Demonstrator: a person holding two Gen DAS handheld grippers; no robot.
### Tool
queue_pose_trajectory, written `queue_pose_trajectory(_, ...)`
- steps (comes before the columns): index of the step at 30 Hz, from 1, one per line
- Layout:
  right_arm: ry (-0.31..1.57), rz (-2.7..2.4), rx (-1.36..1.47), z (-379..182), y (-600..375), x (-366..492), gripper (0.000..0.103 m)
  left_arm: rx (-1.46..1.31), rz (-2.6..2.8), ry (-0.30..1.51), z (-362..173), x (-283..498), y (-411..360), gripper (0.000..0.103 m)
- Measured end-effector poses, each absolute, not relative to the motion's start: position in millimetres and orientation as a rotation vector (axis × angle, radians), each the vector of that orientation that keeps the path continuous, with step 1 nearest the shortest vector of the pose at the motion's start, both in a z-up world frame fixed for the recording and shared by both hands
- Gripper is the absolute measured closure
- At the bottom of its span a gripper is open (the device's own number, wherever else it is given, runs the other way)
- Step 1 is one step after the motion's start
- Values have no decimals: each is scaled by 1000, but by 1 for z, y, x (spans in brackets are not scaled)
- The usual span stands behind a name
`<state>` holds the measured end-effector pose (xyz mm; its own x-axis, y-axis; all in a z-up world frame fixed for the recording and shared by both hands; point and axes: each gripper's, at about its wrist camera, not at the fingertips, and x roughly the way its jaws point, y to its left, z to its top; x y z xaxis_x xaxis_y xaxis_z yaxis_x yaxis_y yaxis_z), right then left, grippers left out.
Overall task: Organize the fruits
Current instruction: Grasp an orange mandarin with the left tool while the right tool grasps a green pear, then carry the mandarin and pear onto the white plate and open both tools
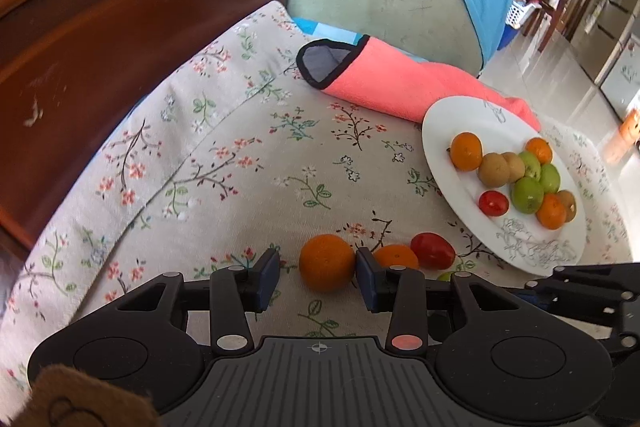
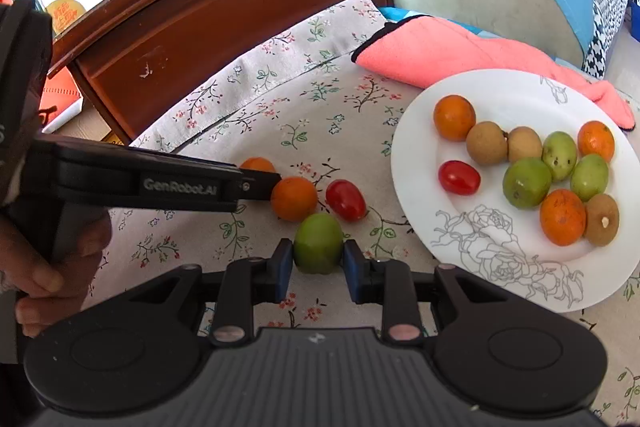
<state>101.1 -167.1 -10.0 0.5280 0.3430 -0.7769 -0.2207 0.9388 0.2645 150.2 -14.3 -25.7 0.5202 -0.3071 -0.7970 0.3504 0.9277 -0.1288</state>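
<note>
Floral tablecloth covers the whole work surface; a pink towel lies at the far side, its right end touching the plate's far rim.

White plate sits right of centre and already carries most of the fruit: three oranges, three green fruits, three brown ones, one tomato. Judging by that, sorting is well past halfway.

Four pieces are left on the cloth, clustered just left of the plate: a larger orange, a smaller orange, a red tomato, a green fruit.

Left gripper is wide open around the larger orange. Its right pad touches the fruit, its left pad stands clear. No grip yet.

Right gripper has both pads against the green fruit, jaws narrowed to its width. Probably clamped, though I can't tell whether the fruit is lifted or resting on the cloth.

Remaining: close on the larger orange, move both fruits to the plate, then fetch the smaller orange and the tomato.
</note>
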Motion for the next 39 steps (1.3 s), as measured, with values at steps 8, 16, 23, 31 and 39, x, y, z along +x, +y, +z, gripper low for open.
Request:
queue_pose_trajectory(8,955,335,142,-9,-167,100,75,93,-399,931,-24,148,-19,76)
queue_pose_trajectory(16,942,339,148,-5,-168,99,76,83,-397,912,-15,147,-19,76)
queue_pose_trajectory(23,946,340,147,-5,-168,99,76,81,-386,884,-6,146,-18,76)
queue_pose_trajectory(31,901,340,166,7,-174,99,76,71,-402,835,10,145,-24,76)
queue_pose_trajectory(39,810,277,202,36,-200,105,76,54,-425,793,26,146,-36,76)
